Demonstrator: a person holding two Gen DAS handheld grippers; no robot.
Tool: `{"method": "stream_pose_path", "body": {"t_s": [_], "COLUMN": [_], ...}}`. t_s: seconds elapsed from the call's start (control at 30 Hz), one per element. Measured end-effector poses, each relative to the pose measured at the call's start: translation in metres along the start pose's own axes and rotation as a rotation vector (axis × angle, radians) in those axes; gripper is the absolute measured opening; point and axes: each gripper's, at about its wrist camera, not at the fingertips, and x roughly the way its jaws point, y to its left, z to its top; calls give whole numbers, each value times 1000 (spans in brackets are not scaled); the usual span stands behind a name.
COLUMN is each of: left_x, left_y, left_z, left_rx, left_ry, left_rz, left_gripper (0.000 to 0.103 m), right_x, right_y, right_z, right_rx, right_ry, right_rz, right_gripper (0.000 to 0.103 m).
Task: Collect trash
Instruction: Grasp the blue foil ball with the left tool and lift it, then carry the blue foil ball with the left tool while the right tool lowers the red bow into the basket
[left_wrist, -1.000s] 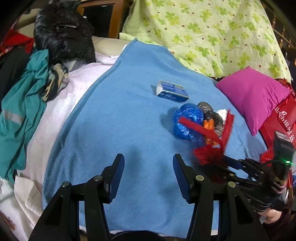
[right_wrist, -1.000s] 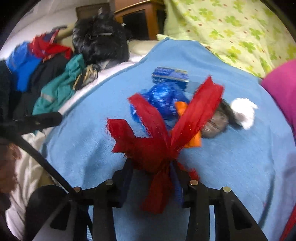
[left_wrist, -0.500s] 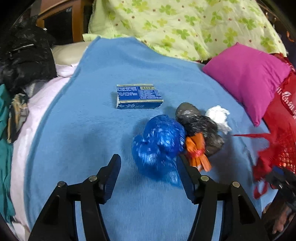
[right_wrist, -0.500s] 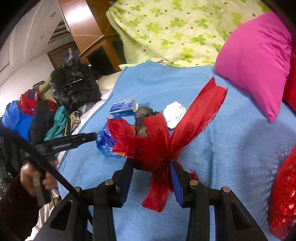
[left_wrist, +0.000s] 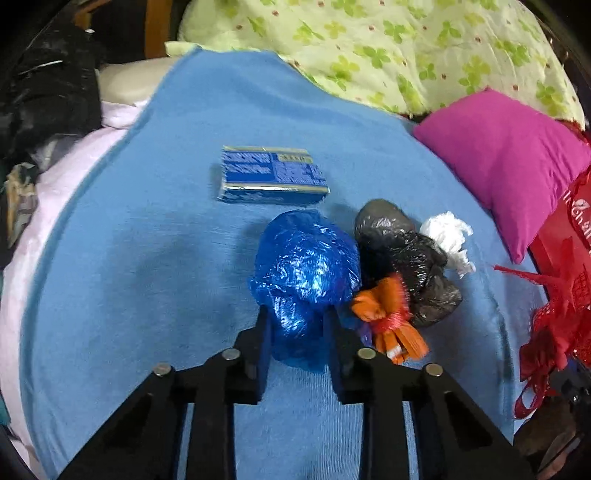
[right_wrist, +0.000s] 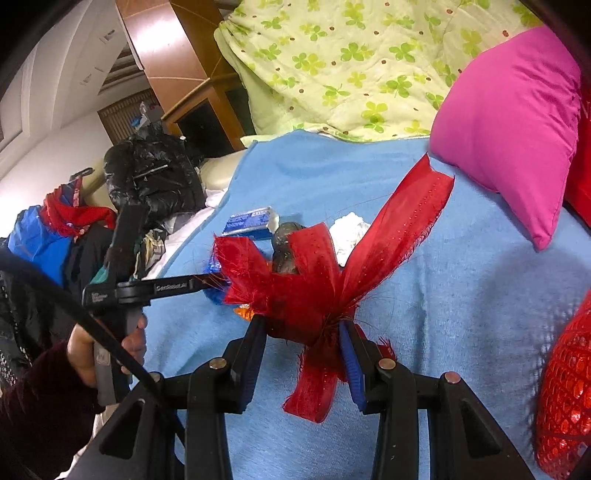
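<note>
A crumpled blue plastic bag (left_wrist: 306, 258) lies on the blue blanket (left_wrist: 147, 258). My left gripper (left_wrist: 297, 321) is closing, and its pads press on the bag's lower end. Right beside it sit an orange bag (left_wrist: 388, 317), a black bag (left_wrist: 402, 251) and a white tissue wad (left_wrist: 448, 236). A blue box (left_wrist: 271, 179) lies farther back. My right gripper (right_wrist: 303, 325) is shut on a frayed red ribbon bundle (right_wrist: 388, 236), held above the blanket. That bundle hides most of the trash in the right wrist view.
A pink pillow (left_wrist: 509, 155) and a green flowered quilt (left_wrist: 406, 48) border the blanket at the back right. A red mesh bag (right_wrist: 565, 387) hangs at the right edge. A black jacket (left_wrist: 48, 85) and piled clothes lie to the left. A person's hand (right_wrist: 107, 350) holds the left gripper.
My left gripper moved right to the blue bag and closed on it. My right gripper carried the red ribbon bundle away from the pile, to the right and upward.
</note>
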Motion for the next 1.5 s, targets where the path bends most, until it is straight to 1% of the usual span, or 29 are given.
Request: {"method": "stream_pose_path", "body": {"t_s": [0.03, 0.1, 0.27, 0.47, 0.73, 0.87, 1.1, 1.33, 1.5], "left_x": [-4, -20, -55, -99, -153, -166, -183, -190, -189], "left_y": [1, 4, 5, 2, -36, -59, -100, -134, -155], "left_z": [-1, -5, -17, -31, -42, -46, -53, -57, -58], "left_rx": [-4, -11, 4, 13, 66, 112, 201, 262, 284], "left_ry": [-10, -35, -90, -152, -256, -283, -327, -360, -362], "left_rz": [3, 28, 46, 26, 59, 93, 99, 95, 84], "left_gripper": [17, 16, 16, 17, 17, 17, 17, 17, 17], "right_x": [-2, -4, -13, -25, -55, -72, -100, -123, -143], "right_y": [0, 1, 5, 8, 9, 13, 10, -6, -24], "right_z": [0, 0, -1, -4, -6, -7, -9, -18, -23], "right_rx": [0, -2, -9, -29, -58, -71, -79, -84, -67], "right_ry": [-4, -15, -40, -67, -134, -162, -216, -246, -276], "right_rz": [1, 0, -3, -14, -41, -37, -20, -58, -86], "right_gripper": [42, 42, 42, 42, 42, 42, 42, 42, 42]}}
